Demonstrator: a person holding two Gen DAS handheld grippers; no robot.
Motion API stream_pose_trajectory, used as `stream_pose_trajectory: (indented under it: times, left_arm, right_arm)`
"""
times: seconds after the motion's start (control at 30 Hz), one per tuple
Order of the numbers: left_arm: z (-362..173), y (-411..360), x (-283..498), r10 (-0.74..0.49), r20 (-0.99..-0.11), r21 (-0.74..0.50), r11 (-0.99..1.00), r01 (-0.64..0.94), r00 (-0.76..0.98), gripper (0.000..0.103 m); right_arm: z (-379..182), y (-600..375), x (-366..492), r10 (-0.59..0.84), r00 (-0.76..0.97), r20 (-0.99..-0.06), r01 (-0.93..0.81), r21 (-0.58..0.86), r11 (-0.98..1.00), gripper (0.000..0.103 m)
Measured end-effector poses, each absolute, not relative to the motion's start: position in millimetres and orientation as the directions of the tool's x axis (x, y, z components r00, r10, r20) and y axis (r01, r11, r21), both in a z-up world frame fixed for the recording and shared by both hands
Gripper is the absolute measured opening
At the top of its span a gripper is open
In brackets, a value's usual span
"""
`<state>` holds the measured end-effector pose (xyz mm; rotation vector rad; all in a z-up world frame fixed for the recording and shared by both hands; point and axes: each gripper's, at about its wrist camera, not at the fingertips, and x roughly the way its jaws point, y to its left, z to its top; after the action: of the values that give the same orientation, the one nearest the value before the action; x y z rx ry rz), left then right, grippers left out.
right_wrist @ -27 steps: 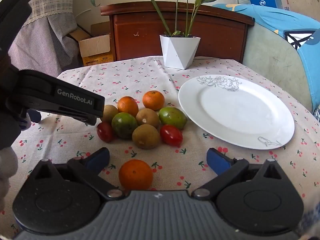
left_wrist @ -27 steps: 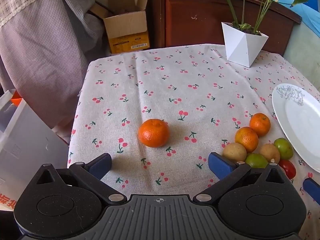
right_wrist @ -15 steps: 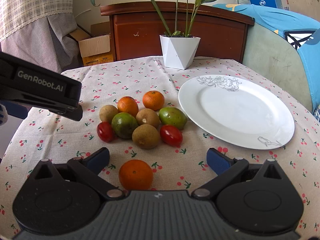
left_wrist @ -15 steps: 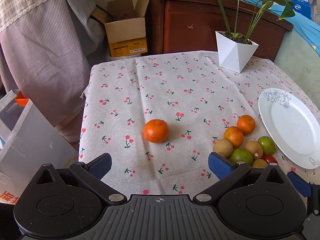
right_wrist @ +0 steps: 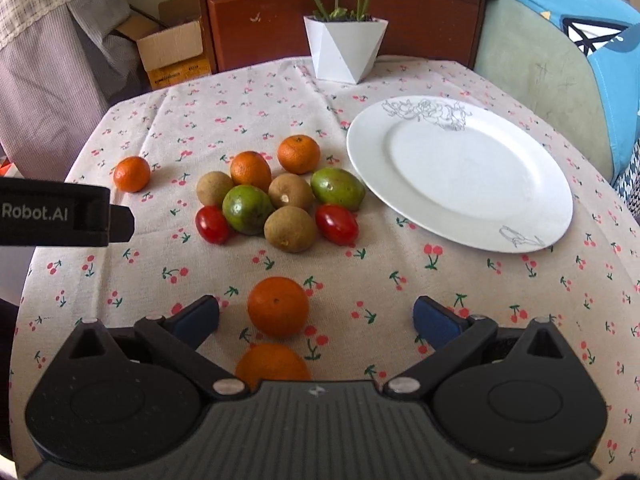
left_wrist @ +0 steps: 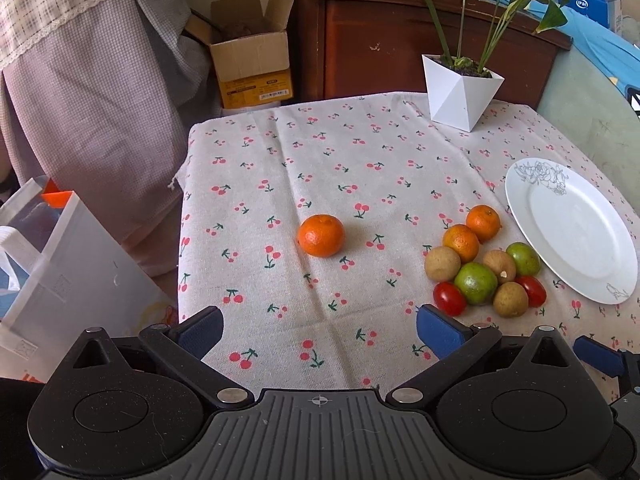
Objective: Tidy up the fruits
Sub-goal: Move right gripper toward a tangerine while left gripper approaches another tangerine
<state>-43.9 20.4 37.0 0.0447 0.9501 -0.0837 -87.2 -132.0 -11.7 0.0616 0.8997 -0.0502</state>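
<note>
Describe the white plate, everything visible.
The white plate is round and glossy, looks ceramic, with a wide flat rim carrying grey line-drawn flowers at its far edge and a small grey sketch at its near edge. It lies flat on the cherry-print tablecloth, nothing on it. The fruit cluster sits just to its left; the nearest green fruit is close to or touching the rim.

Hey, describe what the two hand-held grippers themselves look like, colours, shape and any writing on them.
Both look alike: the left hand-held gripper and right hand-held gripper each have a black body with a ribbed grey centre panel, two round black discs, silver pivot pins and angled black arms ending in blue finger pads. In the right wrist view, the left one's black side reads "Robot.AI" in white. No cables or sleeves are visible.
</note>
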Motion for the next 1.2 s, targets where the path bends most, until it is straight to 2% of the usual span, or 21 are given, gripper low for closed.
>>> stream_pose_trajectory:
  times: [0.5,1.2]
  left_arm:
    - [33.4,26.7,-42.9,-0.014,-0.818,0.025,0.998,0.06,0.575,0.103]
    - [26.5,22.7,-45.7,0.002,-0.821,0.052,0.996,0.071,0.571,0.103]
  right_arm:
    - [5.7,-149.2,-94.4,-0.082,0.577,-0.812,0.282,0.104,0.954,0.102]
    - [6.4,-147.2,-92.1,-0.114,0.58,-0.806,0.296,0.078,0.952,0.102]
